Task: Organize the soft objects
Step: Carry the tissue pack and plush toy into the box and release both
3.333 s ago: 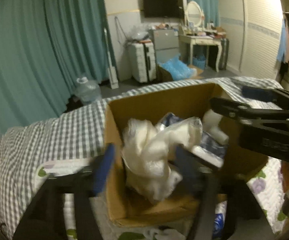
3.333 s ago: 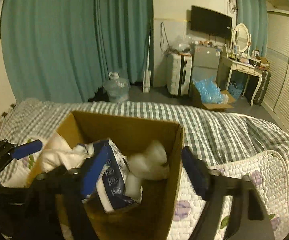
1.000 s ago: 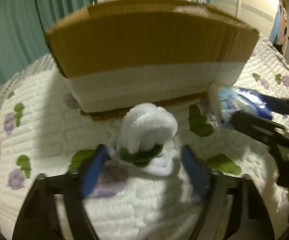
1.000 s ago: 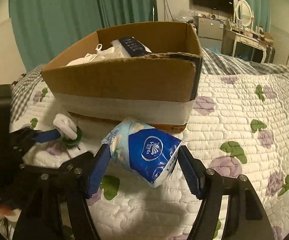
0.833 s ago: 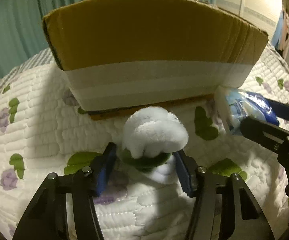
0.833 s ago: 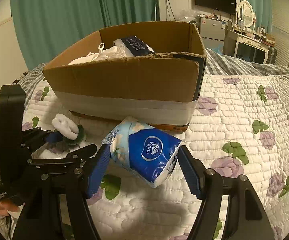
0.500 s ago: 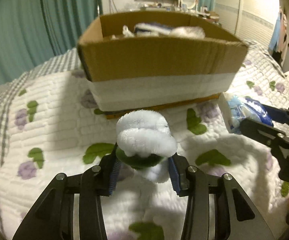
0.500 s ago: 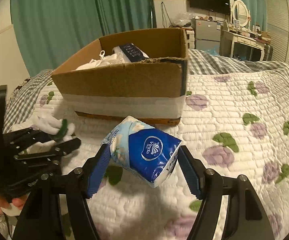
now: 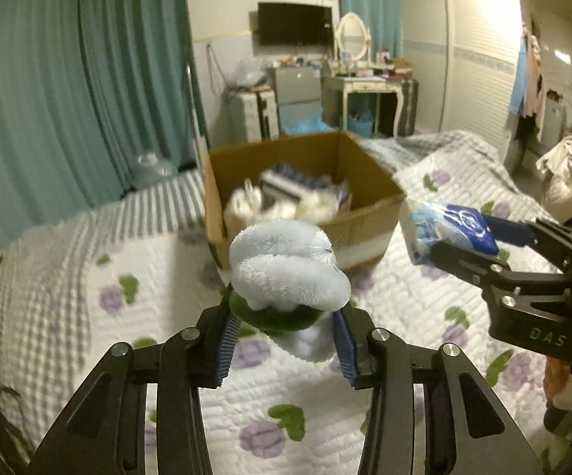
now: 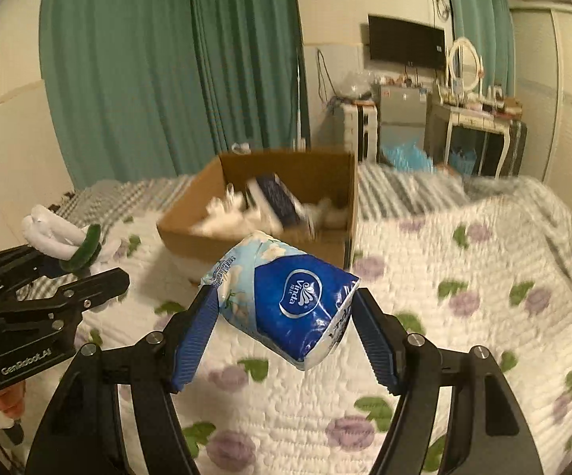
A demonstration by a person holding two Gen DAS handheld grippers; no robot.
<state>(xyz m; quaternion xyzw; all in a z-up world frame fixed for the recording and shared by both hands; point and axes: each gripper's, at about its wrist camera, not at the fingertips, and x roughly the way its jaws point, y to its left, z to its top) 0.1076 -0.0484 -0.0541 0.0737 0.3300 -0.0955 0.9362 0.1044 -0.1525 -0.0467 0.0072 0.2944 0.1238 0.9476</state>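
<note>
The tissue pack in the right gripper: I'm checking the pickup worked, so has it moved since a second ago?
Yes. The tissue pack, clamped in the right gripper, has risen: the cardboard box now sits lower behind it, its inside visible.

Left claw (image 9: 286, 326) closed onto plush toy (image 9: 288, 273), both claws raised off quilt (image 9: 159, 277), box (image 9: 302, 194) farther below.

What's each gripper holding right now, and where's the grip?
Left gripper: white plush toy, pinched at its green band. Right gripper: blue tissue pack, fingers clamped on its two ends.
</note>
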